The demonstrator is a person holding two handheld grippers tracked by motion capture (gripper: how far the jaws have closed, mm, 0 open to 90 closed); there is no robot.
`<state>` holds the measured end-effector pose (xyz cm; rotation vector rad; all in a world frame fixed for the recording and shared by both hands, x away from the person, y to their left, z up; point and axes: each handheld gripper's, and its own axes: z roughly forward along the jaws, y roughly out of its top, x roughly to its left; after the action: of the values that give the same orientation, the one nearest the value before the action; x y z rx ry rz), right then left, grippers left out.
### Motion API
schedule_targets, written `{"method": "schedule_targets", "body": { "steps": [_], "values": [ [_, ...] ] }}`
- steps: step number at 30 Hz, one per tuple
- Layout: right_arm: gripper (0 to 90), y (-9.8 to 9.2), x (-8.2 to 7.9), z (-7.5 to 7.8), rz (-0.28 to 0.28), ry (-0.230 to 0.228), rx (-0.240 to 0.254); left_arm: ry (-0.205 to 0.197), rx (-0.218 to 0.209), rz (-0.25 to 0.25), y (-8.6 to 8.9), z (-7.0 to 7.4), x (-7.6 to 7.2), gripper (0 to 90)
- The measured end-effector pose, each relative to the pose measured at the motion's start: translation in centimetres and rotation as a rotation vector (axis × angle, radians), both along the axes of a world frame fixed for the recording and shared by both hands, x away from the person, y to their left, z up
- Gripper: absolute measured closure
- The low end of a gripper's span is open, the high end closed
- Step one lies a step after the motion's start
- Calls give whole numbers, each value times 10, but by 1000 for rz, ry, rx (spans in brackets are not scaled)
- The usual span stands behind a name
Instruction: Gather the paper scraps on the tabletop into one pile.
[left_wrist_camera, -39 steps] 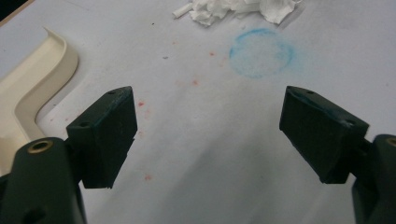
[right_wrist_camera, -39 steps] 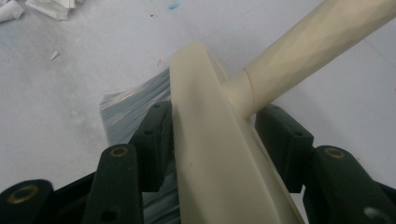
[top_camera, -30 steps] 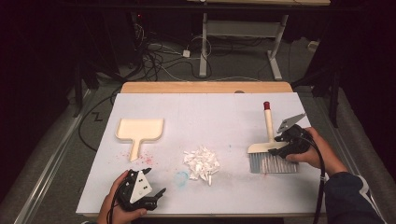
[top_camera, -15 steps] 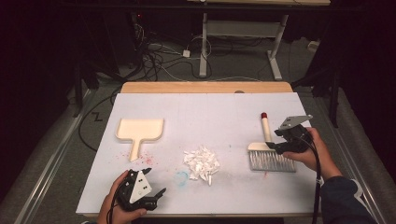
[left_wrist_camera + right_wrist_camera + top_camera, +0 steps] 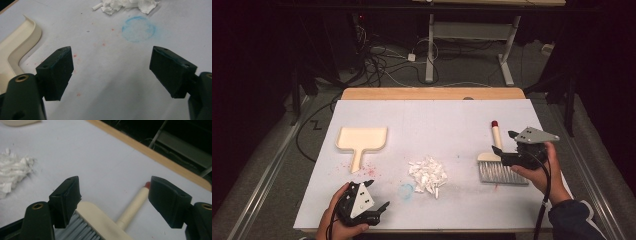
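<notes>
The cream plastic dustpan (image 5: 362, 140) lies flat and empty on the left of the white-covered table (image 5: 442, 115). The left hand-held gripper (image 5: 379, 209) rests at the near edge, released, jaws wide apart. A pile of shredded white paper (image 5: 427, 174) lies mid-table. The cream hand brush with grey bristles (image 5: 498, 162) lies at right; the right hand-held gripper (image 5: 502, 152) hovers just over its head, jaws just opened, pads clear of the brush.

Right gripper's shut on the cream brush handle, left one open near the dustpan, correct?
Not quite: the right gripper is open, jaws spread above the cream-handled grey-bristled brush, having just been opening, as the right gripper view shows. The left gripper is open near the cream plastic dustpan.
</notes>
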<state>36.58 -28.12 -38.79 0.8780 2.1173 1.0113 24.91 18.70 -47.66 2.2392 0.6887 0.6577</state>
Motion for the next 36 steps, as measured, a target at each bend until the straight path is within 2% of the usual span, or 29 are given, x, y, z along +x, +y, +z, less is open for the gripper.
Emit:
{"method": "schedule_targets", "body": {
  "steps": [4, 7, 13, 25, 36],
  "values": [
    [247, 2, -12, 5, -19, -52, 24, -1, 2, -2, 0, 0, 0, 183],
    [234, 2, -18, 6, -21, -64, 42, -5, -4, 0, 1, 1, -1, 183],
    [216, 1, -33, 7, -35, -114, 36, -8, -6, 3, 2, 2, -1, 183],
    [184, -1, -60, -8, -13, -164, 45, -9, -7, 1, 1, 2, -1, 183],
    [176, 4, -74, -29, 17, -165, 26, -4, 0, 2, 1, 0, -2, 183]
  ]
}}
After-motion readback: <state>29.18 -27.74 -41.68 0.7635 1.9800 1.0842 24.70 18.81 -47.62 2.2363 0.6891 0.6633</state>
